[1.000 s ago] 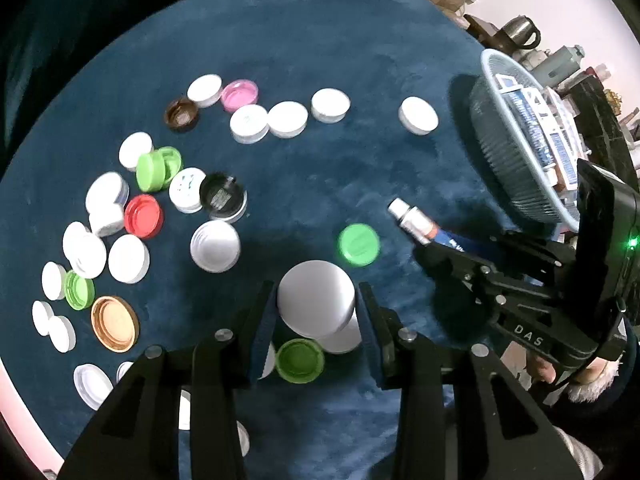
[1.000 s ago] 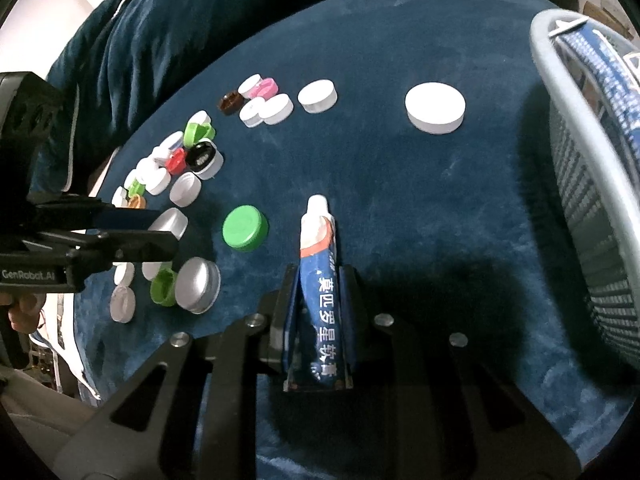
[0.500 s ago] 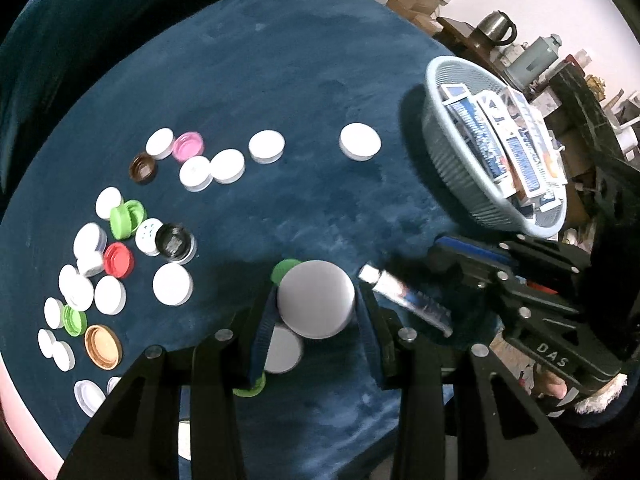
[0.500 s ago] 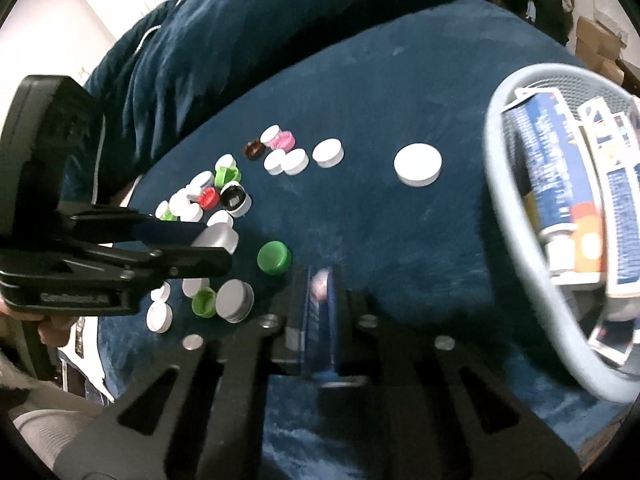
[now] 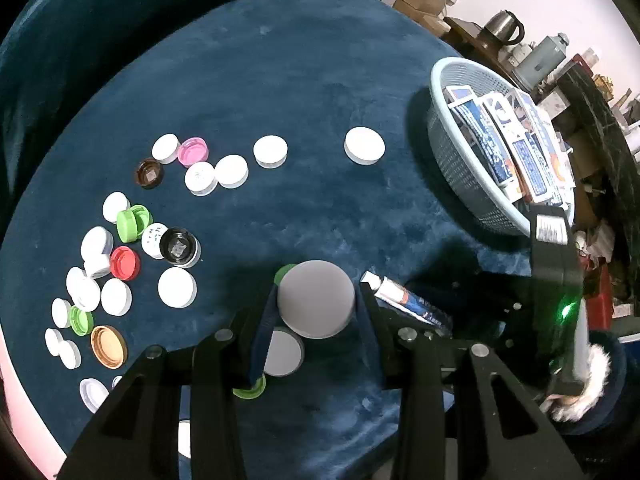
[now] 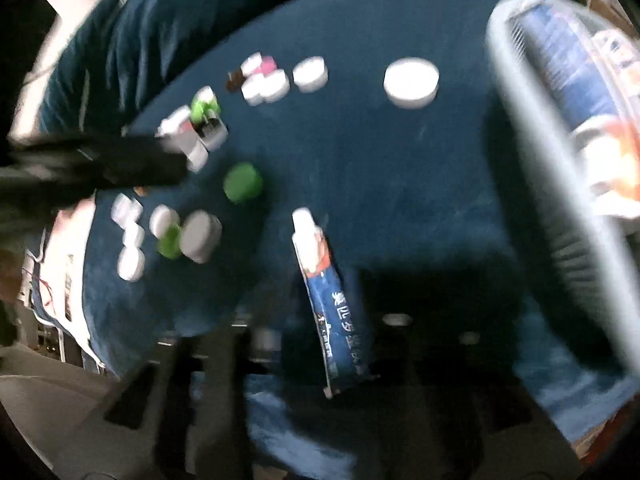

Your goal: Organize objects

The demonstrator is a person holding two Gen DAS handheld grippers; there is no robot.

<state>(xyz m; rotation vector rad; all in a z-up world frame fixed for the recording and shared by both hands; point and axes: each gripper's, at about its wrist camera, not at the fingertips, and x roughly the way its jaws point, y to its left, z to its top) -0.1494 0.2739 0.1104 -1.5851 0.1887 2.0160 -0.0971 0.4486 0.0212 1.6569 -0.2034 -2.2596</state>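
My left gripper (image 5: 318, 294) is shut on a large pale round lid (image 5: 316, 300), held above the dark blue cloth. A blue and white tube (image 6: 332, 300) lies slanted between the fingers of my right gripper (image 6: 328, 332). That view is blurred. Its jaws are opening and do not seem to press the tube. In the left wrist view the tube (image 5: 408, 304) points its white cap toward the held lid. A light blue basket (image 5: 460, 168) with blue boxes (image 5: 528, 152) stands at the right; its rim (image 6: 520, 128) is close to the right gripper.
Several loose caps, white, green, red, pink and brown (image 5: 120, 264), are scattered on the left of the cloth. A green cap (image 6: 242, 182) and a white lid (image 6: 410, 76) lie apart. Shelves with a kettle (image 5: 504, 26) stand behind the basket.
The left gripper carried the pale lid up and away from the caps, then stayed. The right gripper lifted the tube, came back toward the cloth, and its jaws parted so the tube tilts.
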